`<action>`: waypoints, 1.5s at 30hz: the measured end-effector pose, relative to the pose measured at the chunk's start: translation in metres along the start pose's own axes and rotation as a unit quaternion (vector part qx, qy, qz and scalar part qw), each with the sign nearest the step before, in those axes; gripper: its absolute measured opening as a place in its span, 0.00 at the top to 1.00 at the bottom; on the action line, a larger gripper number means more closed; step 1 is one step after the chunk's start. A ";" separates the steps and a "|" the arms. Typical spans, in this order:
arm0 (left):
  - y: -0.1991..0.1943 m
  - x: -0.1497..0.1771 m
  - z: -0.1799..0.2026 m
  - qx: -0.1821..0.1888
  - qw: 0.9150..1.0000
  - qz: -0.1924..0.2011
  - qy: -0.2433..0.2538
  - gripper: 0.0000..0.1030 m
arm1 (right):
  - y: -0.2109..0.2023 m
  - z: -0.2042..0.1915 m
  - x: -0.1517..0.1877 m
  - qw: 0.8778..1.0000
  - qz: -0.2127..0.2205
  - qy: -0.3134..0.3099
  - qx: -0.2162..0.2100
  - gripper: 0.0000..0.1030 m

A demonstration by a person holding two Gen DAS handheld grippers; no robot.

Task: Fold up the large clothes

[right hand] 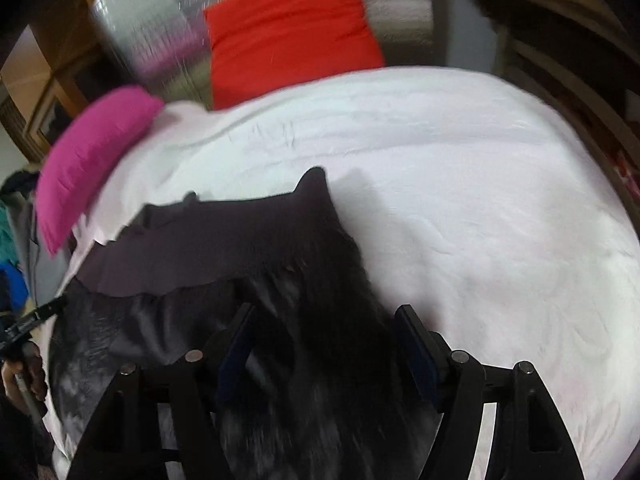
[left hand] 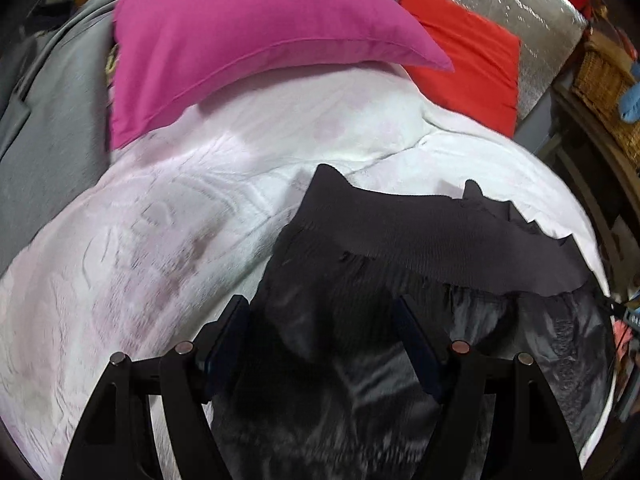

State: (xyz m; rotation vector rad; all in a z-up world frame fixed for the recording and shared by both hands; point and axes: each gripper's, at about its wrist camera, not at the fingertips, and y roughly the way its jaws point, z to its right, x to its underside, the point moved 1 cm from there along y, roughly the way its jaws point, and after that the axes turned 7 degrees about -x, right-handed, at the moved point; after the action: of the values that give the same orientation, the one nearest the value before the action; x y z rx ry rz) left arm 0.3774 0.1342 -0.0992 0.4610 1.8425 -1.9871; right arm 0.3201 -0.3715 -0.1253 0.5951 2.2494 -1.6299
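Item: dark garment (left hand: 360, 320), large, glossy black body with a matte ribbed waistband (left hand: 420, 232); lies spread on the white bedcover (left hand: 180, 240) at the near edge of the bed, below the pink pillow (left hand: 240, 40) and red pillow (left hand: 472, 68). Handling, judged: light, limp, probably slippery on the shiny panels, with firmer purchase at the ribbed band; take hold at the band's two corners. Left hand-held gripper (left hand: 320, 340): released, jaws spread over the cloth, grasping nothing. Right hand-held gripper (right hand: 324, 344): likewise spread over the garment's right side, empty
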 end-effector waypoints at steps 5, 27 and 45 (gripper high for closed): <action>0.008 -0.007 0.007 -0.036 0.999 -0.004 0.028 0.90 | -0.010 -0.018 -0.011 0.998 0.015 -0.054 0.015 0.90; -0.001 -0.035 0.007 -0.025 0.997 0.068 -0.006 0.31 | -0.022 0.041 -0.021 0.995 0.062 0.057 -0.045 0.15; 0.054 -0.027 0.027 -0.099 0.994 0.017 0.038 0.80 | 0.027 0.042 -0.018 0.999 0.032 0.007 0.034 0.85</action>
State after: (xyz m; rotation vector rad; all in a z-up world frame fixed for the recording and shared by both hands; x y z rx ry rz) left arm 0.4285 0.1054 -0.1309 0.5103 2.0390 -1.7643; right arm 0.3492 -0.4067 -0.1524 0.6910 2.1690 -1.6811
